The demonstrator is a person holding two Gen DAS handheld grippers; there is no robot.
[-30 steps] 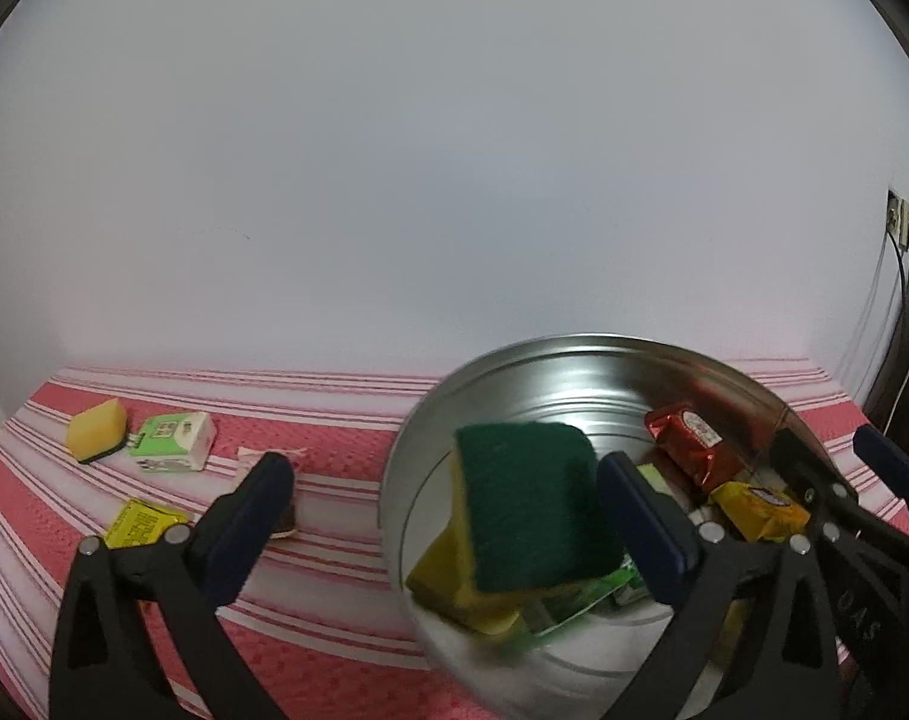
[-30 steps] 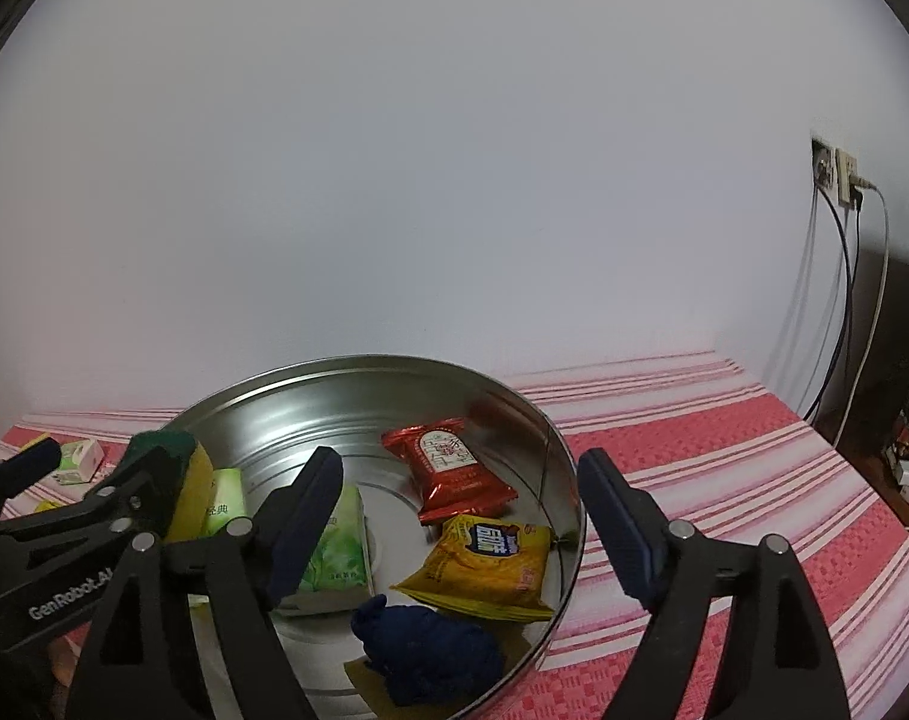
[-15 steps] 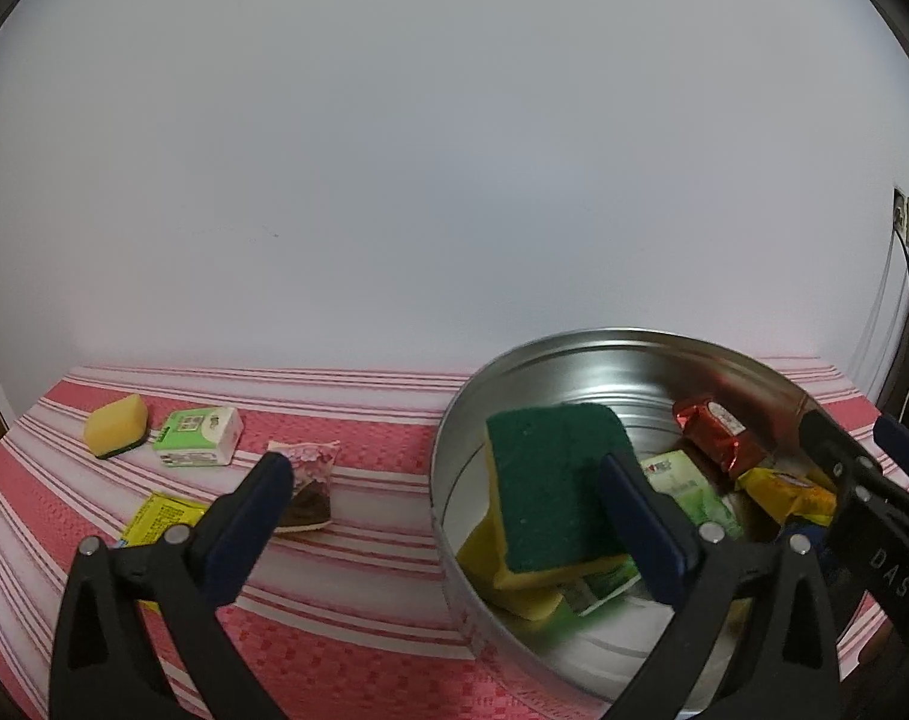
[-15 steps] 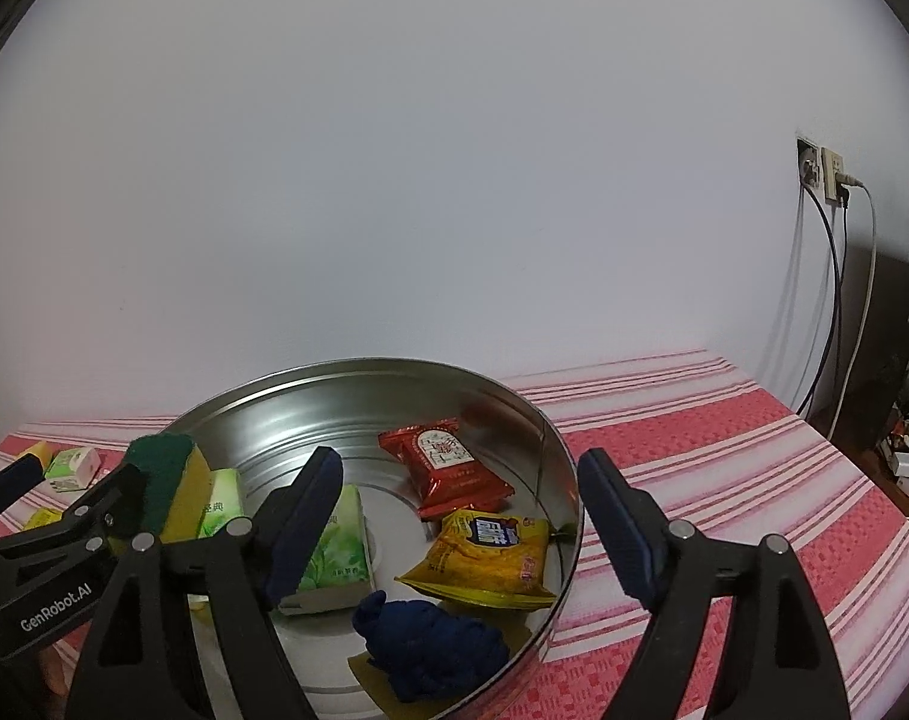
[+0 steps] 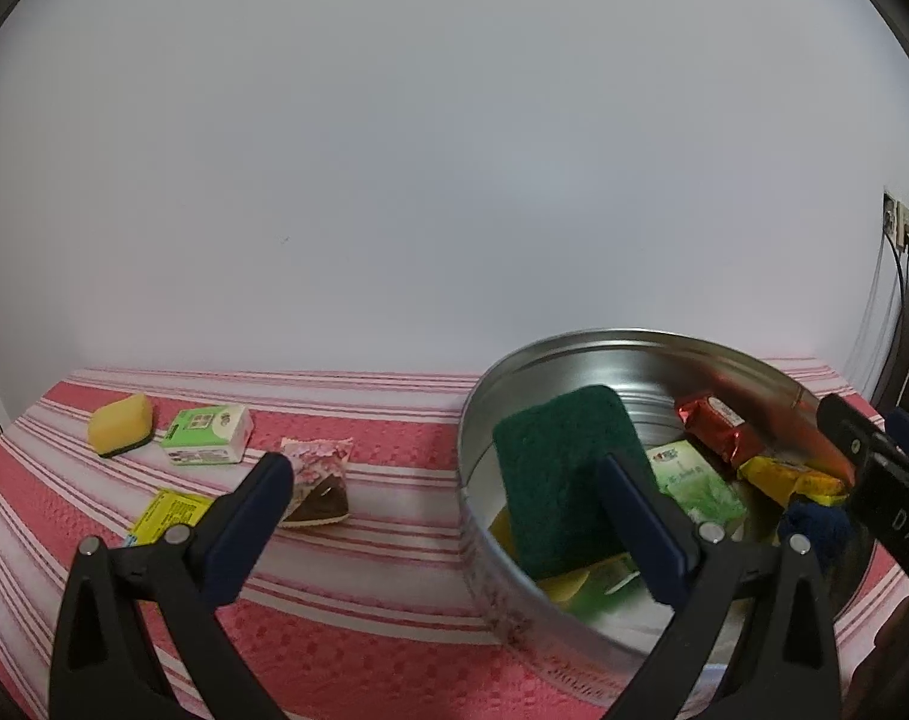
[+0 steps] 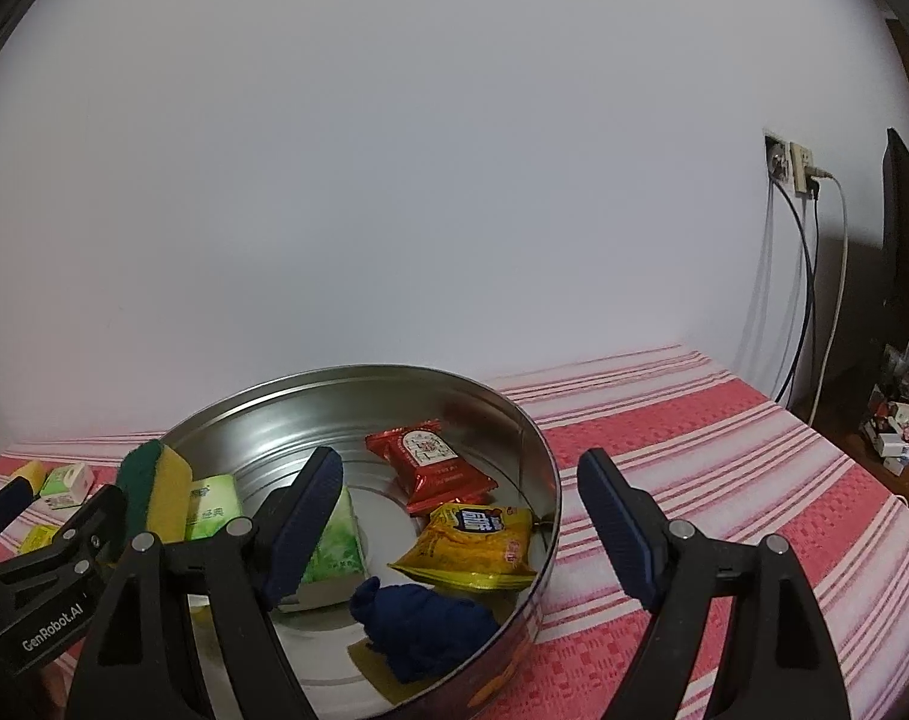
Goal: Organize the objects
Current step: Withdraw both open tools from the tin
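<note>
Your left gripper (image 5: 442,492) stands with its jaws wide and nothing pressed between them; its right finger crosses in front of the green-and-yellow scouring sponge (image 5: 565,474), which leans inside the round silver metal tin (image 5: 475,420) at its left wall. That sponge stands on edge, green face toward your left camera, long axis running up and slightly left. Your right gripper (image 6: 460,504) is also spread wide and empty, straddling the tin's right rim.

Only the left view shows what lies outside the tin on the red-and-white striped cloth (image 5: 364,588): a second yellow sponge (image 5: 120,423), a green-and-white carton (image 5: 207,435), a pink-and-brown snack packet (image 5: 316,480) and a yellow packet (image 5: 166,510). Only the right view shows the tin's floor plainly: a red foil packet (image 6: 430,462), a yellow snack bag (image 6: 472,543) and a dark blue crumpled cloth (image 6: 418,624). It also reads "GenRobot.AI" on your left gripper's body; packet print is too small to read.
</note>
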